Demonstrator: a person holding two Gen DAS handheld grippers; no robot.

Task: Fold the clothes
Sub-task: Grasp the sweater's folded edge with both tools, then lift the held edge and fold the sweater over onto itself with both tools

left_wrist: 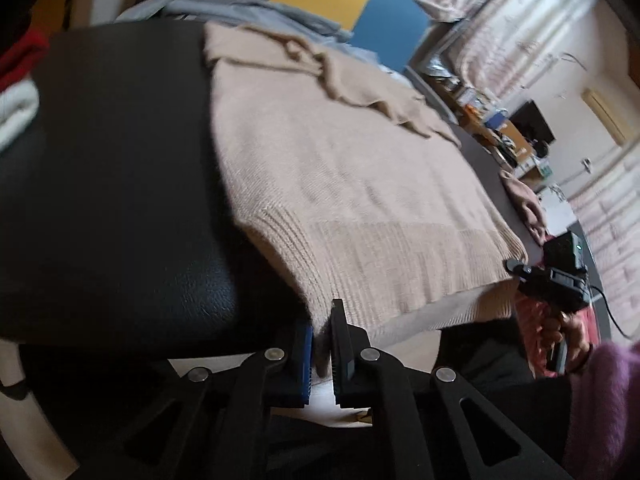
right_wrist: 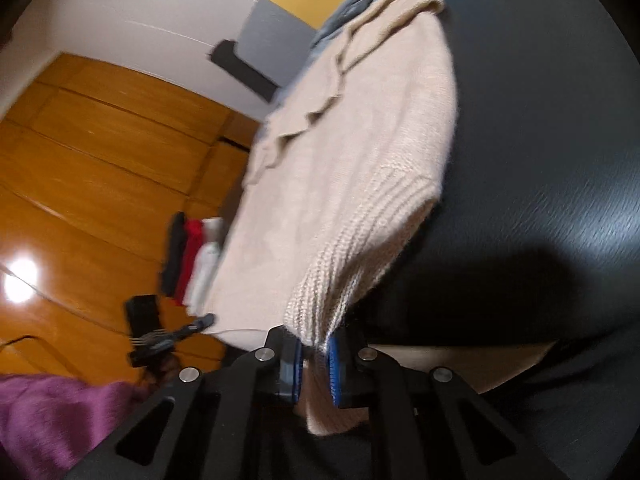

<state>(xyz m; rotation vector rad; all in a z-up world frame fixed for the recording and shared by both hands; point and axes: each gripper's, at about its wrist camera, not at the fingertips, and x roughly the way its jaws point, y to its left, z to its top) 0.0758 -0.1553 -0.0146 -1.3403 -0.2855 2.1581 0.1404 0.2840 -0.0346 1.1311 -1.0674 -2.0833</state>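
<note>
A beige knit sweater (left_wrist: 320, 168) lies spread on a black table (left_wrist: 112, 184), its ribbed hem hanging over the near edge. My left gripper (left_wrist: 321, 344) is shut on the hem's left corner, knit pinched between the blue pads. In the right wrist view the same beige sweater (right_wrist: 344, 152) stretches away, and my right gripper (right_wrist: 314, 364) is shut on the hem's right corner, with fabric drooping below the fingers. From the left wrist view the right gripper (left_wrist: 516, 268) shows at the far corner, held by a hand in a purple sleeve (left_wrist: 600, 396).
Folded black, red and white clothes (right_wrist: 192, 264) are stacked at the table's left side. Grey-blue garments (left_wrist: 256, 16) lie beyond the sweater's collar. A brown garment (left_wrist: 524, 200) sits at the right table edge. Wooden floor (right_wrist: 80, 160) lies past the table.
</note>
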